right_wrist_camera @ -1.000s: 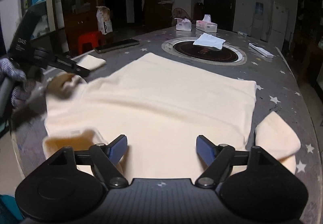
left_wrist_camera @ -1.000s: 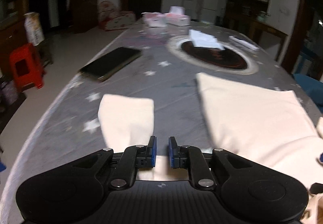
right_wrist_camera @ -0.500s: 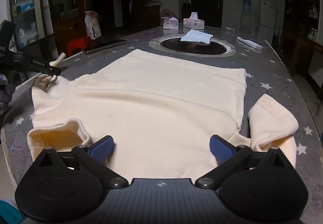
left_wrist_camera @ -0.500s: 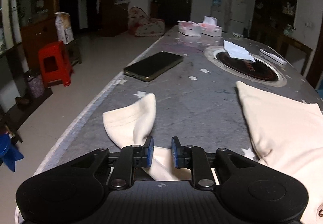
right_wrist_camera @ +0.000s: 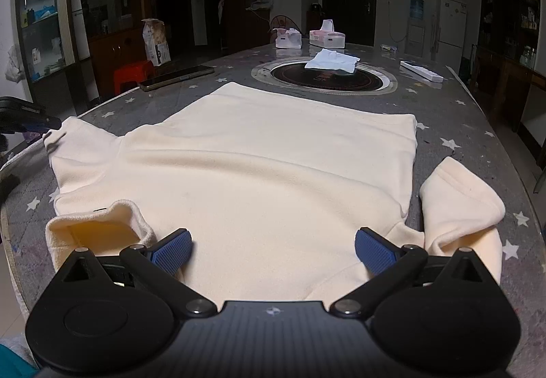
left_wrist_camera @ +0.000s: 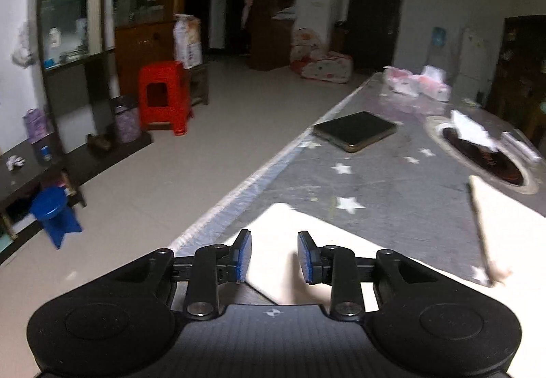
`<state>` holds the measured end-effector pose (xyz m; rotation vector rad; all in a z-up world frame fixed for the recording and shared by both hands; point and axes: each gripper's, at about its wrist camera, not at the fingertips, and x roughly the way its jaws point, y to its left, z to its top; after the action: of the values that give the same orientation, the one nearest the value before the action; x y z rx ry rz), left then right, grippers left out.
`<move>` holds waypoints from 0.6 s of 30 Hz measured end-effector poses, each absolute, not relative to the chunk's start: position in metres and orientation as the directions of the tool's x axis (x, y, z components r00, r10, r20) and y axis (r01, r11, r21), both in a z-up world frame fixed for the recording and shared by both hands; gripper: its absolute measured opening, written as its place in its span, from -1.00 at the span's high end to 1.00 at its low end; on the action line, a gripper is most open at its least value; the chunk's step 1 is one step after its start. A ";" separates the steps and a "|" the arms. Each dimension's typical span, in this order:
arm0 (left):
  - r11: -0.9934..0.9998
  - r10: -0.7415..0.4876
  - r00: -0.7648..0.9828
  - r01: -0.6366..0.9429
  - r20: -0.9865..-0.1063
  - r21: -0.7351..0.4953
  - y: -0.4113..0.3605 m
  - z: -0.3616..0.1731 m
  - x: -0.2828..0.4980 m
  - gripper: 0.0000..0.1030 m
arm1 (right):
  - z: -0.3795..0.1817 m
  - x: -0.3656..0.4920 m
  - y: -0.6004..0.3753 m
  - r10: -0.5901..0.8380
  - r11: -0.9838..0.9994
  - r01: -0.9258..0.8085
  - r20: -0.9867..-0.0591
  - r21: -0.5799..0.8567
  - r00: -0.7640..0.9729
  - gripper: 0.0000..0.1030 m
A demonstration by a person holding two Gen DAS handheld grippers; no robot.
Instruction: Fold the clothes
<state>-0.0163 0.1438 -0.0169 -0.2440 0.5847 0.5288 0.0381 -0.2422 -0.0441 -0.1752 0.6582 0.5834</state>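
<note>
Both tongs report first. My left gripper [left_wrist_camera: 273,257] has its jaws opening, a moderate gap between the blue pads [left_wrist_camera: 243,255]; the cream sleeve [left_wrist_camera: 307,241] lies below and between them, but the pads do not press it — released. My right gripper [right_wrist_camera: 271,250] stands fully spread, jaws wide, gripping nothing; it hovers over the near edge of the cream sweater [right_wrist_camera: 259,166], just beside the collar [right_wrist_camera: 99,228].

Landmark: the round cooktop [right_wrist_camera: 324,77] set into the table [right_wrist_camera: 477,125].

Containers — two tissue boxes [right_wrist_camera: 307,37] stand beyond the cooktop, each with tissue protruding from the top. I count no other container on the table.

Counts:
- One sweater, spread flat on the near side of the cooktop, its hem close to the cooktop ring.
- Two sleeves: one reaches left of the body toward the table edge, under my left gripper; the other sleeve [right_wrist_camera: 460,207] is bent back on the right side of the body.
- One white folded cloth [right_wrist_camera: 332,61] lying on the cooktop.
- One dark tablet [right_wrist_camera: 177,77] left of the cooktop, near the table edge.
- One white remote [right_wrist_camera: 421,71] right of the cooktop.
- One red stool [left_wrist_camera: 163,96] on the floor, well left of the table.
</note>
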 end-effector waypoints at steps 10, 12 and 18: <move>0.891 0.386 0.717 -0.454 -0.580 0.032 0.131 -0.037 -0.001 0.35 | -0.043 0.037 -0.243 0.456 0.826 -0.563 -0.618 0.026 0.641 -1.00; 0.880 0.410 0.703 -0.472 -0.581 0.049 0.141 -0.037 -0.001 0.35 | -0.043 0.037 -0.243 0.457 0.826 -0.563 -0.616 0.026 0.641 -1.00; 0.866 0.455 0.683 -0.490 -0.570 0.104 0.157 -0.039 -0.008 0.35 | -0.033 0.017 -0.248 0.476 0.815 -0.578 -0.599 0.027 0.644 -0.87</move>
<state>-0.0084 0.1566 -0.0389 -0.0581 0.6235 0.5300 0.0174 -0.2477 -0.0331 -0.1733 0.6299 0.6037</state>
